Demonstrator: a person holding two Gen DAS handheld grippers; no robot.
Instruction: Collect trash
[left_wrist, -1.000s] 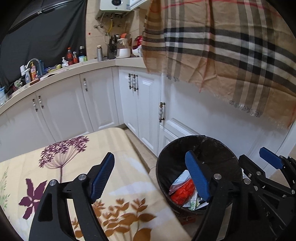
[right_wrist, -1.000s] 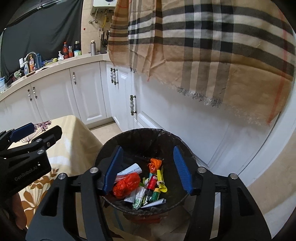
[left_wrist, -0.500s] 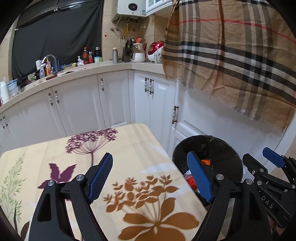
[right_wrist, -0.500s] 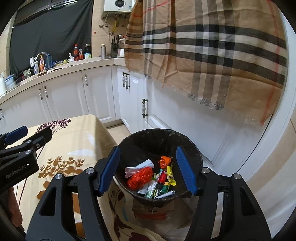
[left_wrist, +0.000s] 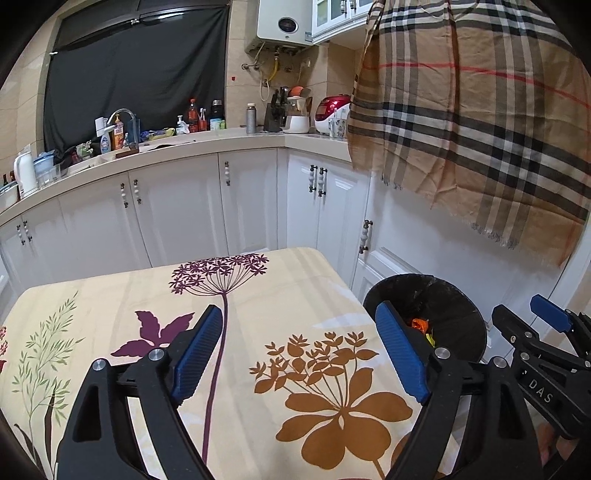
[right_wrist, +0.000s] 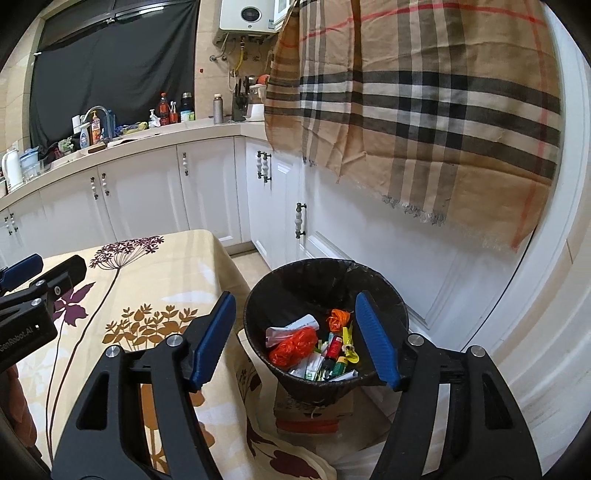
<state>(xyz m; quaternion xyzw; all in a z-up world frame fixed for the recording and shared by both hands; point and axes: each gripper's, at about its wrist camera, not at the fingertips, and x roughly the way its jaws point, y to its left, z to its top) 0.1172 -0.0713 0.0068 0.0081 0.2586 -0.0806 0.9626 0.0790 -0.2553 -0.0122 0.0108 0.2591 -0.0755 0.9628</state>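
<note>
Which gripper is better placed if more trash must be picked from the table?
Probably left. The left gripper hangs open over the floral tablecloth; the right gripper faces the trash bin. No trash shows there.

One trash bin, two grippers (both empty), one plaid cloth.

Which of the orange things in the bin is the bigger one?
The crumpled orange-red bag on the left of the bin, beside the white wrapper. The smaller orange wad sits farther back.
</note>
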